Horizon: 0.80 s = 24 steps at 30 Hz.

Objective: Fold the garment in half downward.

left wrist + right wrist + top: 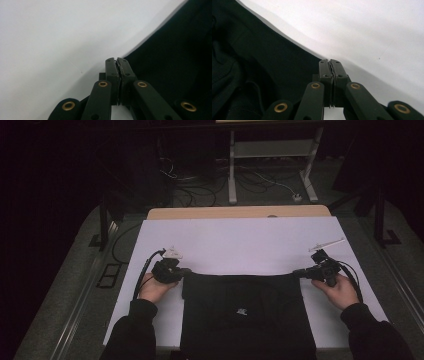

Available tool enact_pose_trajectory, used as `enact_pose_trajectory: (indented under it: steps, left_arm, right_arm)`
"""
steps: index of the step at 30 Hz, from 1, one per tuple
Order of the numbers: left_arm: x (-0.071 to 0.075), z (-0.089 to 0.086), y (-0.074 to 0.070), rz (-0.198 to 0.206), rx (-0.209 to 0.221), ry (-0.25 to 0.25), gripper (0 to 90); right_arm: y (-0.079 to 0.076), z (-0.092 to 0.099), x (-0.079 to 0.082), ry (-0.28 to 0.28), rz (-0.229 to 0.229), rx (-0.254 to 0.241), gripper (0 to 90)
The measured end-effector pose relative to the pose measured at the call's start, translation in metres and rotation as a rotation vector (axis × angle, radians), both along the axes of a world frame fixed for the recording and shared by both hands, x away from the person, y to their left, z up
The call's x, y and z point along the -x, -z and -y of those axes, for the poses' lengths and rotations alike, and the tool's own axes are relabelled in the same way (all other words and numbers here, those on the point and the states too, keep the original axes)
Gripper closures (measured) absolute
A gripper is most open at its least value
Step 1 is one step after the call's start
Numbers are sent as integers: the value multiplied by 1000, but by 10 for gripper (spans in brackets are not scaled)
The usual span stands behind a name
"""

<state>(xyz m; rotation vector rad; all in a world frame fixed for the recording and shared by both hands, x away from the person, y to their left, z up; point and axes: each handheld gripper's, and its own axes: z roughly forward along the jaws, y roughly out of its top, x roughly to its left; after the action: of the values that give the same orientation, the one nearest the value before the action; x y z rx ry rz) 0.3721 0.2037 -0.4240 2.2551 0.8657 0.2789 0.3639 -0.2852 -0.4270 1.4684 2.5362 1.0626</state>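
Note:
A black garment (245, 320) with a small white logo (241, 311) lies flat on a white sheet (240, 240), reaching the near edge. My left gripper (186, 270) is at its far left corner and my right gripper (296, 273) at its far right corner. The far hem runs taut between them. In the left gripper view the jaws (117, 59) are pressed together where the cloth's edge (175, 50) meets their tips. The right gripper view shows the same: jaws (330, 60) shut, pinching the corner of the dark fabric (249, 62).
The white sheet covers a wooden table whose far edge (240, 212) shows beyond it. Bare sheet lies beyond the garment and at both sides. Behind the table stand a white desk frame (270, 165) and loose cables (200, 185) on the dark floor.

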Motion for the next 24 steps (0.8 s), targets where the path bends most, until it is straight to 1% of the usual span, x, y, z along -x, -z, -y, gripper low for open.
enact_pose_trajectory:
  steps: [1, 2, 4, 5, 7, 8, 10, 12, 15, 16, 19, 20, 22, 24]
  left_arm:
    - [0, 1, 0, 2, 6, -10, 871]
    - [-1, 1, -1, 7, 4, -3, 871]
    - [-2, 3, -1, 9, -10, -8, 871]
    - [-2, 4, -1, 15, -8, -11, 871]
    - [-3, 5, -3, 32, -20, -8, 871]
    - [-2, 5, -4, 31, -18, -13, 870]
    - [-4, 5, -3, 27, -10, -6, 868]
    - [-6, 4, -1, 26, -13, -14, 869]
    - [-7, 4, -2, 32, -16, -23, 869]
    - [-8, 3, -3, 41, -15, -24, 869]
    - [-8, 4, -6, 51, -16, -27, 869]
    - [-8, 4, -8, 49, -8, -35, 868]
    - [-8, 4, -11, 54, -8, -35, 868]
    - [-10, 4, -14, 53, -12, -32, 868]
  right_arm:
    - [0, 0, 0, 3, 2, 1, 871]
    - [0, 0, 0, 4, 2, 2, 871]
    - [0, 0, -1, 4, 6, 6, 871]
    - [0, 0, -2, 5, 8, 5, 871]
    - [-1, 0, -2, 8, 13, 8, 871]
    - [-1, 0, -3, 11, 15, 11, 871]
    - [-3, -1, -4, 17, 24, 18, 871]
    - [-6, -4, -5, 19, 36, 21, 871]
    - [-9, -6, -7, 30, 48, 26, 871]
    - [-10, -6, -8, 31, 49, 26, 871]
    - [-13, -5, -10, 40, 52, 11, 871]
    - [-13, -4, -11, 44, 53, 5, 871]
    - [-16, -3, -12, 49, 51, -6, 871]
    - [-18, -3, -13, 46, 55, -4, 871]
